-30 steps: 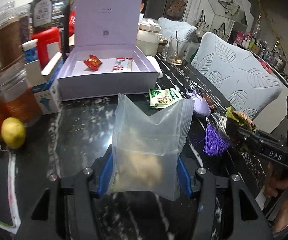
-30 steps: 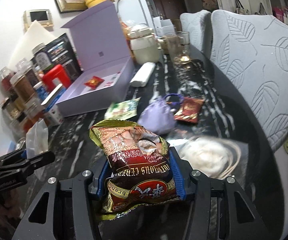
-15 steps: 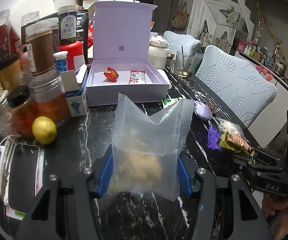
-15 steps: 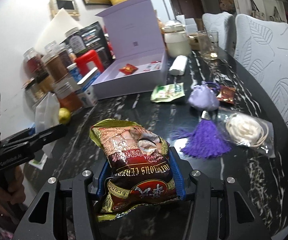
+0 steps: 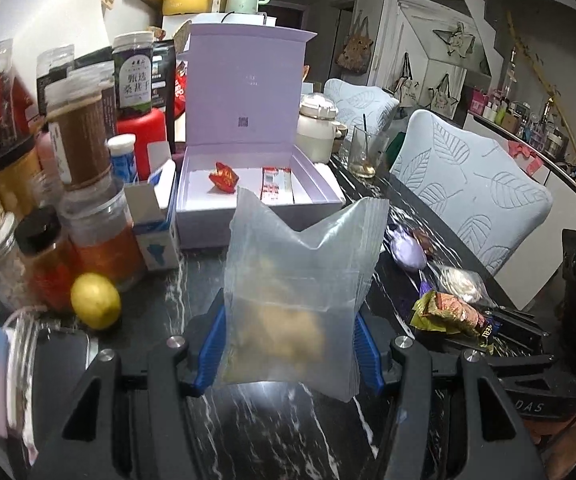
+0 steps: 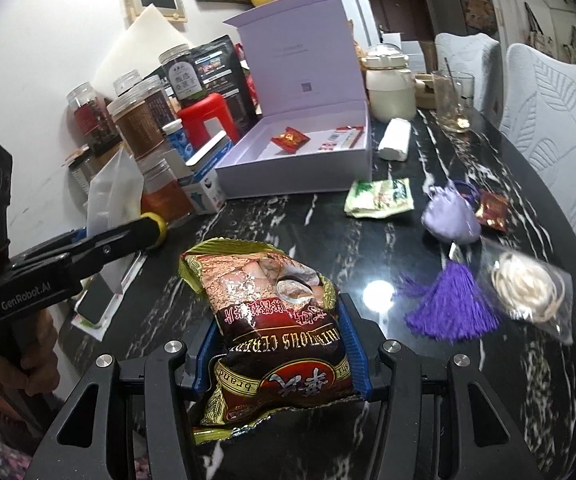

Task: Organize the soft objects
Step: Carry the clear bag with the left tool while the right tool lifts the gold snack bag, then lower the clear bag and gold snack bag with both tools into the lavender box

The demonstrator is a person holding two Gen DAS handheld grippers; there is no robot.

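Note:
My left gripper (image 5: 288, 344) is shut on a clear plastic bag (image 5: 299, 280) with a beige lump inside, held above the black marble table (image 5: 192, 280). My right gripper (image 6: 280, 352) is shut on a red and gold snack packet (image 6: 276, 312), also seen at the right of the left wrist view (image 5: 451, 312). Behind them stands an open lilac box (image 5: 248, 184) with a small red packet (image 5: 224, 178) and a striped sachet (image 5: 276, 184) inside. On the table lie a green sachet (image 6: 379, 198), a lilac pouch (image 6: 449, 216) with a purple tassel (image 6: 451, 308), a small red-brown packet (image 6: 493, 208) and a bagged cream coil (image 6: 527, 288).
Jars and bottles (image 5: 80, 140) crowd the left side, with a lemon (image 5: 95, 300) and a small blue-white carton (image 5: 156, 216) in front. A white pot (image 5: 317, 128) and a glass (image 5: 363, 152) stand behind the box. Leaf-patterned chairs (image 5: 471, 184) line the table's right edge.
Both grippers have drawn back from the box and risen a little, each keeping its packet. More of the table, jars and tassel has come into view.

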